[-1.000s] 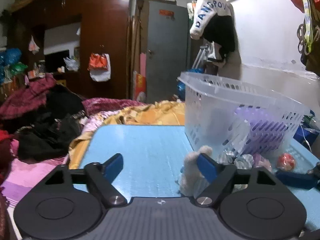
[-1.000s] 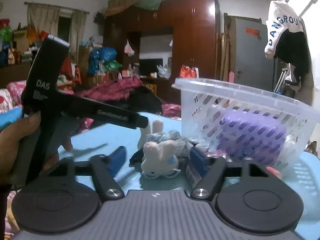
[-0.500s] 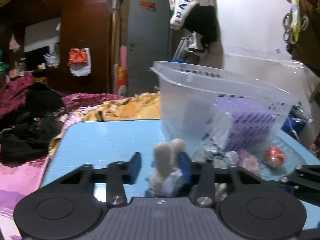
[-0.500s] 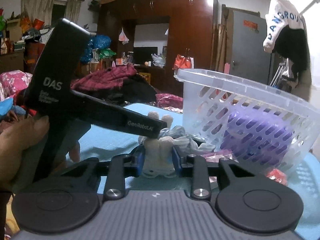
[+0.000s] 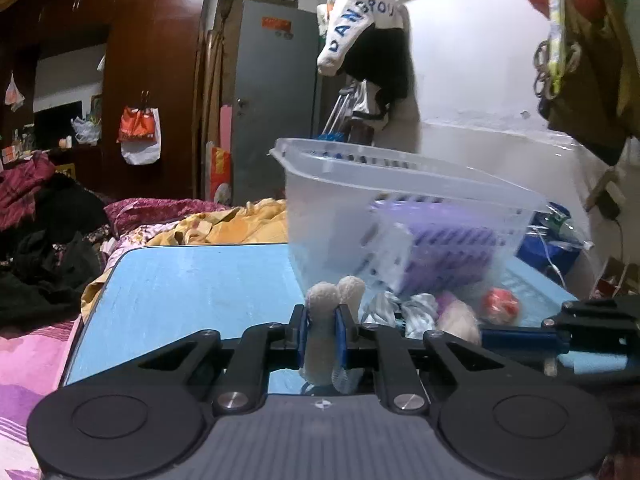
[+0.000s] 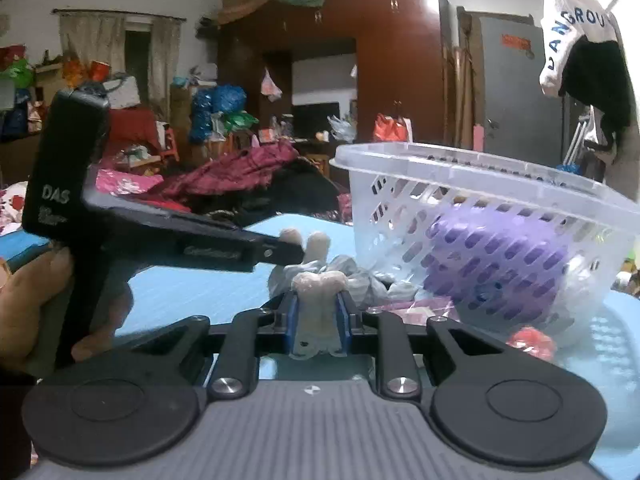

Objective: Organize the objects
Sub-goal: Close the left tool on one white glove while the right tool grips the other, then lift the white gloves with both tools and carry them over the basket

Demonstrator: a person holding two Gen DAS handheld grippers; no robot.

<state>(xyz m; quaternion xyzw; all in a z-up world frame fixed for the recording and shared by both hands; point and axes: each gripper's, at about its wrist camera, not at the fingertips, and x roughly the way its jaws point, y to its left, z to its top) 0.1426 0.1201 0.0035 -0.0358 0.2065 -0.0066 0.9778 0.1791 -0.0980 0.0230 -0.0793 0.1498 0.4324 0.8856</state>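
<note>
My left gripper (image 5: 321, 340) is shut on a cream plush bunny (image 5: 324, 320), its ears sticking up between the blue pads. My right gripper (image 6: 319, 322) is shut on a second cream plush bunny (image 6: 319, 304). Both are low over the blue table (image 5: 192, 280). A clear plastic basket (image 5: 400, 216) stands just beyond, holding a purple perforated container (image 6: 496, 256). The left gripper's body (image 6: 120, 232) shows at left in the right wrist view; the right gripper's finger (image 5: 520, 336) shows at right in the left wrist view.
Striped cloth (image 5: 400, 312), a pink item (image 5: 456, 316) and a red ball (image 5: 500, 306) lie by the basket's base. Beds piled with clothes (image 5: 48, 232) lie beyond the table's left edge. A white wall (image 5: 480, 100) with hanging clothes is behind the basket.
Both grippers went from open to shut, each closing on a plush bunny. The left gripper shifted right, toward the basket.
</note>
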